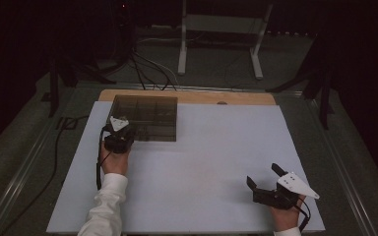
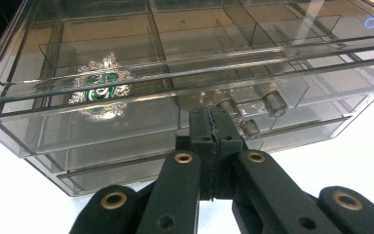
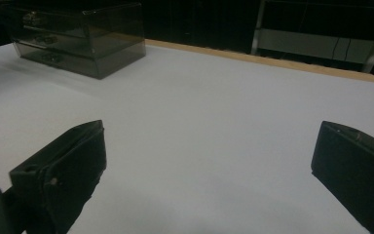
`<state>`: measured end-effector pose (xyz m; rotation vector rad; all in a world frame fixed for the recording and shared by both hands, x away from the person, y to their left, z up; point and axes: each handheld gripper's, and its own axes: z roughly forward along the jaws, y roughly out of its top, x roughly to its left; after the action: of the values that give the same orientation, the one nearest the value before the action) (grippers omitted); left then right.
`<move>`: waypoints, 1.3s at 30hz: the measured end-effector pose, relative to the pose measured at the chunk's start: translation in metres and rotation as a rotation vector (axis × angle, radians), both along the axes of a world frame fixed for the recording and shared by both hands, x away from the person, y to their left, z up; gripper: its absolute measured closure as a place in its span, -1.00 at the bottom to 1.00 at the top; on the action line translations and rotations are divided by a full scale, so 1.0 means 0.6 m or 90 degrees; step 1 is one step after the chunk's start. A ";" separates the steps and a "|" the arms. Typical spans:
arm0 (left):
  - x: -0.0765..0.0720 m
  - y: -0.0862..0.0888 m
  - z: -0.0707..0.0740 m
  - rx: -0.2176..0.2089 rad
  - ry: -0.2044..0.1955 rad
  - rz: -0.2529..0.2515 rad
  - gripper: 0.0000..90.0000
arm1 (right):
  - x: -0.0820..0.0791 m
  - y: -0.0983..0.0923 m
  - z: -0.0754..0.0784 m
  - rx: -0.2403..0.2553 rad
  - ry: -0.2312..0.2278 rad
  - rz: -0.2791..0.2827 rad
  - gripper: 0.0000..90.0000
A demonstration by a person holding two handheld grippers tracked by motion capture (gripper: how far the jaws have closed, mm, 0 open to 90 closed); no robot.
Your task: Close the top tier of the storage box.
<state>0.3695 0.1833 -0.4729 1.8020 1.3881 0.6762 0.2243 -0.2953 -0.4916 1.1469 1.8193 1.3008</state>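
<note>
A smoky clear plastic drawer box (image 1: 145, 118) stands at the far left of the white tabletop (image 1: 202, 162). My left gripper (image 1: 120, 132) is at its front face. In the left gripper view the black jaws are pressed together, left gripper (image 2: 213, 119) shut, tips right at the drawer fronts beside small clear knobs (image 2: 272, 102). I cannot tell whether a knob is pinched. A green and silver crest (image 2: 100, 90) lies inside the box (image 2: 126, 131). My right gripper (image 1: 263, 174) rests near the front right, wide open, nothing between its jaws (image 3: 209, 141). The box (image 3: 78, 36) is far off to its left.
A wooden strip (image 1: 187, 97) runs along the table's far edge. Behind it, on the floor, stand a white frame (image 1: 221, 24) and loose cables (image 1: 147, 69). Dark stands flank both sides.
</note>
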 end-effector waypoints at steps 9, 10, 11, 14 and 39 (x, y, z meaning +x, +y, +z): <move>0.004 -0.001 -0.002 0.000 0.002 0.006 1.00 | 0.002 0.001 0.000 0.000 0.000 0.003 -1.00; 0.005 -0.001 -0.003 0.001 0.003 0.006 1.00 | 0.001 0.000 0.000 -0.001 -0.001 0.003 -1.00; 0.006 -0.001 -0.004 -0.002 0.004 0.007 1.00 | 0.001 0.000 0.000 0.000 -0.002 0.002 -1.00; 0.009 -0.001 -0.005 -0.002 0.006 0.008 1.00 | 0.000 -0.002 0.001 0.002 0.000 -0.001 -1.00; -0.093 0.062 0.040 -0.111 -0.101 -0.057 -0.05 | -0.003 0.002 0.001 -0.001 -0.002 0.005 -1.00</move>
<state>0.3137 0.2202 -0.4490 1.6264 1.2151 0.6180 0.2228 -0.2939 -0.4913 1.1375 1.8228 1.3048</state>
